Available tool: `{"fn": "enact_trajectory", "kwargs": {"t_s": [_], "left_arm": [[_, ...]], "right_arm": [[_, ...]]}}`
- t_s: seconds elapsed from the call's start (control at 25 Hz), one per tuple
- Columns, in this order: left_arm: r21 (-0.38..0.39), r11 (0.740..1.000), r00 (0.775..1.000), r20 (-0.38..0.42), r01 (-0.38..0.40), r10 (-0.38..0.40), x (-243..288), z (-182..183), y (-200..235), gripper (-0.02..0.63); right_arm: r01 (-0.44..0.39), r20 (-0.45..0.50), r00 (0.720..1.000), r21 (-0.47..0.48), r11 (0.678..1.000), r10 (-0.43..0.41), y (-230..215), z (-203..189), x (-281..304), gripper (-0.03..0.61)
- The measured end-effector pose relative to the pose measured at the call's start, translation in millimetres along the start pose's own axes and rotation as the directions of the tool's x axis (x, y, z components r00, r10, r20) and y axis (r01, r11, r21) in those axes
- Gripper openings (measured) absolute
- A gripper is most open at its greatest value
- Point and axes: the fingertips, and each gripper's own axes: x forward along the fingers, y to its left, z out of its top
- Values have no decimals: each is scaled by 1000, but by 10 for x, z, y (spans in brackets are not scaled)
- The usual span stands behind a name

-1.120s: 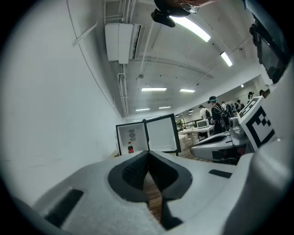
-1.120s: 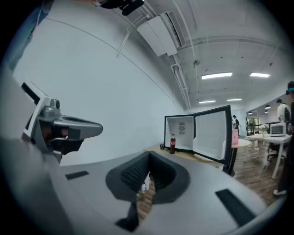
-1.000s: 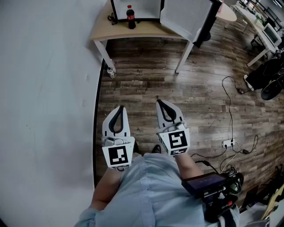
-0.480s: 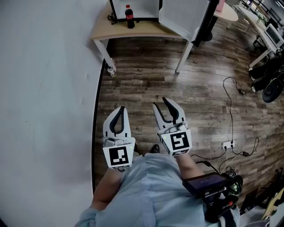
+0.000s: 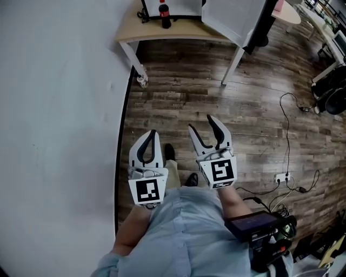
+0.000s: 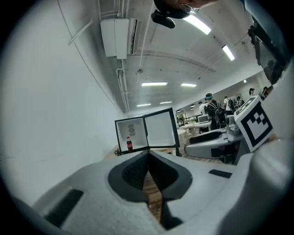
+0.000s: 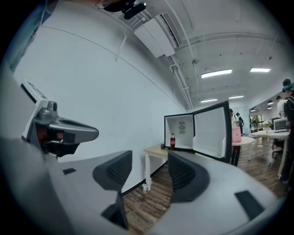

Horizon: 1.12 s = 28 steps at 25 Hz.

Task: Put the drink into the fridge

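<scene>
Wood-grain floor planks point(image 5: 216, 92) lie below both hand-held grippers, which are carried side by side just in front of the person's light blue shirt point(image 5: 184, 232).

Left gripper point(image 5: 152, 133): the jaws are pressed together with their tips touching. In the left gripper view the dark pads meet along one seam and nothing sits between them.

Right gripper point(image 5: 202, 123): the jaws stand apart and are opening. Only floor and open air show between them, so this gripper grasps nothing.

Drink point(image 5: 165, 15): a dark bottle with a red cap and red label. It stands upright on the light wooden table point(image 5: 135, 31), just in front of the fridge point(image 5: 184, 6) and well apart from both grippers. Both gripper views show the bottle at the left side of the fridge opening.

Fridge: a small black-framed unit with a white interior, set on the table top. Its door point(image 5: 232, 19) is swung fully open to the right.

Table: placed against the white wall point(image 5: 54, 108). A power strip point(image 5: 279, 177) with trailing cables lies on the floor at the right.
</scene>
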Motion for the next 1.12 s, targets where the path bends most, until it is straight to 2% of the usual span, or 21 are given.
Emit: {"fn": "enact_trajectory", "kwargs": {"t_s": [0.2,0.52,0.76,0.96,1.12], "left_arm": [[-41,999,1000,-17,0,0,316,-161,240,9],[-62,998,999,-20,26,-28,1203,-291,907,9],[-46,998,998,34,49,-48,1827,-108,1404,9],[-29,998,995,84,55,-52,2140,59,1696,9],[-6,998,993,102,64,-63,2350,44,1847,9]], "right_arm": [[1,-30,1000,-4,1000,-1,-46,-100,379,258],[32,-70,997,-10,999,-33,-212,-175,1365,258],[59,-22,998,-28,998,-59,-317,117,2085,249],[86,10,996,-47,995,-85,-407,291,2475,241],[95,17,995,-59,994,-94,-459,355,2708,245]]}}
